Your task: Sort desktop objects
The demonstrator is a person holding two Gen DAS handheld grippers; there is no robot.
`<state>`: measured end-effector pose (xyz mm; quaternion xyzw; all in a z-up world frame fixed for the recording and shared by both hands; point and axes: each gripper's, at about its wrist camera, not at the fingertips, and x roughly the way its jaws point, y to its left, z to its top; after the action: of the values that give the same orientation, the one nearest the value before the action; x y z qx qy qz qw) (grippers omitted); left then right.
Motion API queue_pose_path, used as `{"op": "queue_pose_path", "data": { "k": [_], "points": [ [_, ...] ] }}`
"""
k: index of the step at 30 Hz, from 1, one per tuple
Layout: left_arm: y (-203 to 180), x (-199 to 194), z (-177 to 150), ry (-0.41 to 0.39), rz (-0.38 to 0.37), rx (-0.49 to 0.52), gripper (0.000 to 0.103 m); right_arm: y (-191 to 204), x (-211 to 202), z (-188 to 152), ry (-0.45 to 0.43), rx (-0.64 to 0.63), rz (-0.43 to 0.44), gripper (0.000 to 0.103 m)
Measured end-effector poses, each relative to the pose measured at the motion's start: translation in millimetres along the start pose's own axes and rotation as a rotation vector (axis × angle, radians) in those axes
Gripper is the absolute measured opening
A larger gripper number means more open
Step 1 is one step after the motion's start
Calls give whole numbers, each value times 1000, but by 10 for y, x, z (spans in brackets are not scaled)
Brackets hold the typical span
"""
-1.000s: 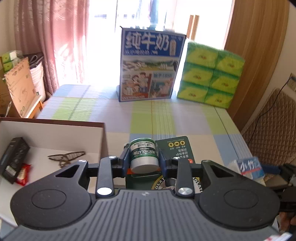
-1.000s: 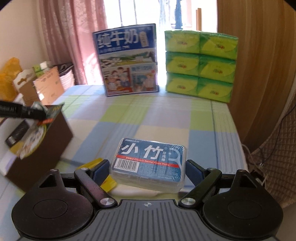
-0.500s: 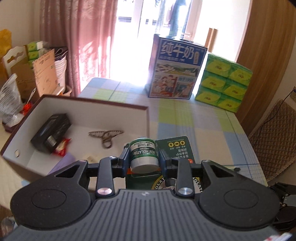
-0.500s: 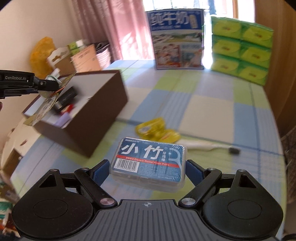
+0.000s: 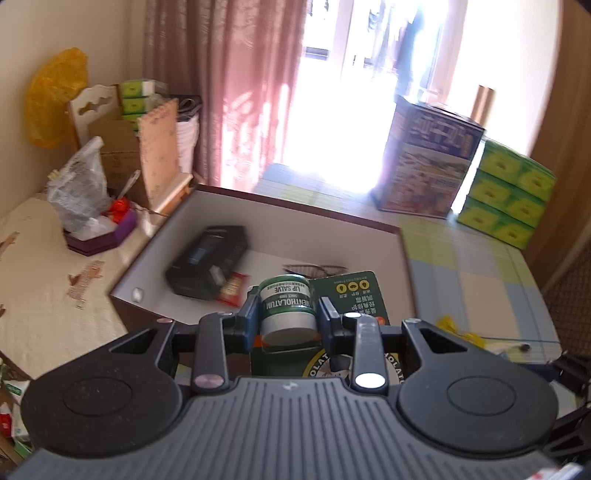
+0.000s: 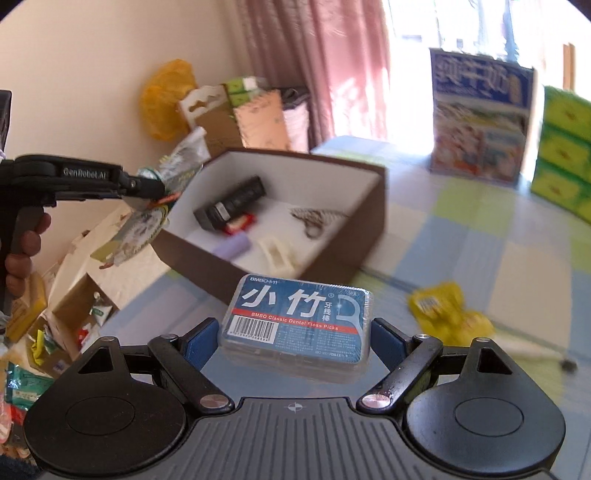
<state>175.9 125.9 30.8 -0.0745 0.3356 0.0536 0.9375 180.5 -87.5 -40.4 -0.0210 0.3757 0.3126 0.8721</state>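
Between left jaws — "MENTHOLATUM LIP SALVE" pack (image 5: pixel 287 309); between right — "BMBO" floss box (image 6: pixel 295 316).

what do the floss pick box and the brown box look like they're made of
Floss pick box: clear glossy plastic, judging by its see-through rounded edges, with a printed blue label. Brown box: probably matte cardboard, with thin straight walls, brown outside and white inside.

Strong daylight poured through a glass door (image 5: pixel 373 74) at the far side of the room and washed out the view beyond it. A pink curtain (image 5: pixel 221 92) hung to its left against a cream wall (image 5: pixel 74 33). A wooden panel (image 5: pixel 569 147) rose on the right. The table (image 5: pixel 472 266) wore a checked cloth of blue, green and cream. A white chair back (image 5: pixel 92 107) stood by the wall.
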Motion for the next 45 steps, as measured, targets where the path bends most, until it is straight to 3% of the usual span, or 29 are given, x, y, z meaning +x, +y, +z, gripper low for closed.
{"op": "queue_pose_path", "data": {
  "k": [9, 13, 17, 23, 29, 33, 38, 45],
  "points": [
    [521, 297, 370, -39, 55, 13, 28, 278, 542, 565, -72, -51, -38, 85],
    [644, 553, 518, -39, 53, 45, 28, 281, 805, 743, -64, -57, -76, 85],
    [733, 915, 540, 9, 54, 86, 28, 230, 1071, 858, -37, -75, -109, 85],
    [820, 1413, 397, 126, 67, 134, 28, 147, 1366, 913, 13, -118, -152, 85],
    [882, 1596, 270, 183, 57, 144, 28, 128, 1530, 884, 57, -165, -175, 85],
    [879, 1632, 245, 191, 78, 171, 29, 148, 1599, 862, 78, -195, -186, 85],
    [900, 1623, 266, 191, 77, 166, 37, 165, 1674, 829, 104, -229, -194, 85],
    [904, 1585, 292, 186, 71, 159, 38, 176, 1751, 778, 136, -260, -189, 85]
  ]
}}
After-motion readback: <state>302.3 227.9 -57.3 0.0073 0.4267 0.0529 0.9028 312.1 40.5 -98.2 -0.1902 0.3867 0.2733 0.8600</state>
